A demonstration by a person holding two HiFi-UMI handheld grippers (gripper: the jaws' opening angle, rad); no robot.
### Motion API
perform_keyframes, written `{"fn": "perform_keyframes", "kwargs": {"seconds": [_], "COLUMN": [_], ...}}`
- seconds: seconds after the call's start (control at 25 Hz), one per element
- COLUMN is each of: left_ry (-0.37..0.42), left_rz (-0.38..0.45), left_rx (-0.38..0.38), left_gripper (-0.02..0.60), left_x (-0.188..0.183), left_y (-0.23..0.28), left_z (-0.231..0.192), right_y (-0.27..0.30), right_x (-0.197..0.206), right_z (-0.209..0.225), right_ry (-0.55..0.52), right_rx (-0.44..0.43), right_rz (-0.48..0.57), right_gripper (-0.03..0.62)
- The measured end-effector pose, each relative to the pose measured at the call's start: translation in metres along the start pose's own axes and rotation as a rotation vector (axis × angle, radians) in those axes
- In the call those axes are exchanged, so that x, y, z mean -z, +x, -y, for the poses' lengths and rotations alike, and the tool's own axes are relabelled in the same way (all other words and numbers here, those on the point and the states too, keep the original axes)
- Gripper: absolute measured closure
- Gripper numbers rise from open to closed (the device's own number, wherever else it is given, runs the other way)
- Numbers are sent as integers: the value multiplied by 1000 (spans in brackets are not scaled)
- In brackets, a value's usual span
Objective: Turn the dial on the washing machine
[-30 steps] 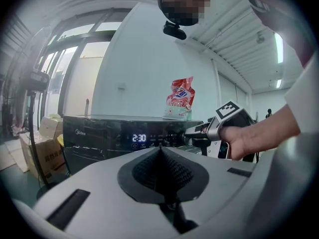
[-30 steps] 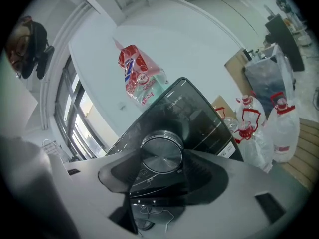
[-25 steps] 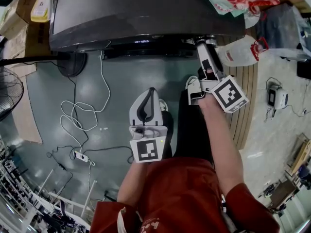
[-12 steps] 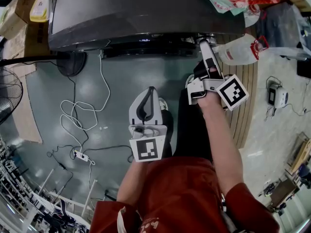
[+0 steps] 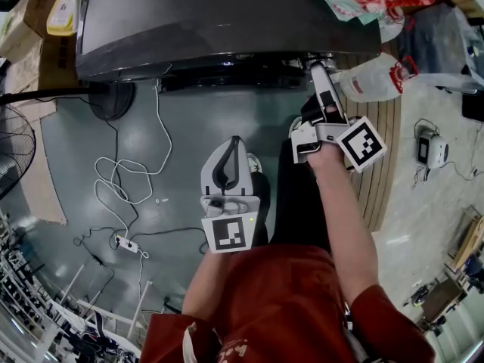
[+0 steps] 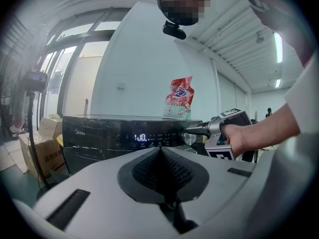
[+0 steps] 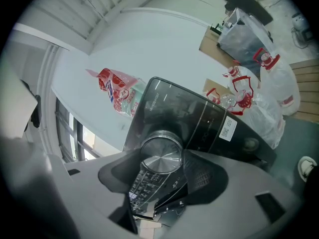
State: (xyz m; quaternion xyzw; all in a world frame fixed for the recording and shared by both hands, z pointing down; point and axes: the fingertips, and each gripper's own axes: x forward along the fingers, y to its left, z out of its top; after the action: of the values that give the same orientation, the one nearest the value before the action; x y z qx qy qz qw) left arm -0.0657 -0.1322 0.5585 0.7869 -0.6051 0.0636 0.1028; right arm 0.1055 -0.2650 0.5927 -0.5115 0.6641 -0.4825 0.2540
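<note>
Grey-floored workshop: right gripper (image 5: 318, 66), clamped on round brushed-steel dial (image 7: 160, 159) of dark washing machine (image 5: 227, 13), has rolled, so dial likely turning; left gripper (image 5: 233, 146) closed, empty.

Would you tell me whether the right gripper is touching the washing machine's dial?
Touching. The right gripper view shows the right gripper clamped on the silver dial, a jaw against each side.
</note>
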Motion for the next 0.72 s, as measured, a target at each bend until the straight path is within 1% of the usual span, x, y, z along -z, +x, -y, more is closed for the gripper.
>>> {"fn": "perform_keyframes", "kwargs": {"seconds": [0.16,0.48,0.72], "left_ry": [4,7,7], "left_rz": [-4,3,4], "left_rx": [3,3,-2], "left_gripper": [572,572,572], "left_x": [0,-3,-3], "left_y": [-1,1,0], "left_z": [0,-2,-5], "right_y": [-1,-1,0], "right_x": [0,1,3], "right_z": [-1,3,4], "right_ry": [35,152,347], "right_rx": [-11,-40,-118], "right_rz": [9,32,69], "right_gripper": [319,319,319]}}
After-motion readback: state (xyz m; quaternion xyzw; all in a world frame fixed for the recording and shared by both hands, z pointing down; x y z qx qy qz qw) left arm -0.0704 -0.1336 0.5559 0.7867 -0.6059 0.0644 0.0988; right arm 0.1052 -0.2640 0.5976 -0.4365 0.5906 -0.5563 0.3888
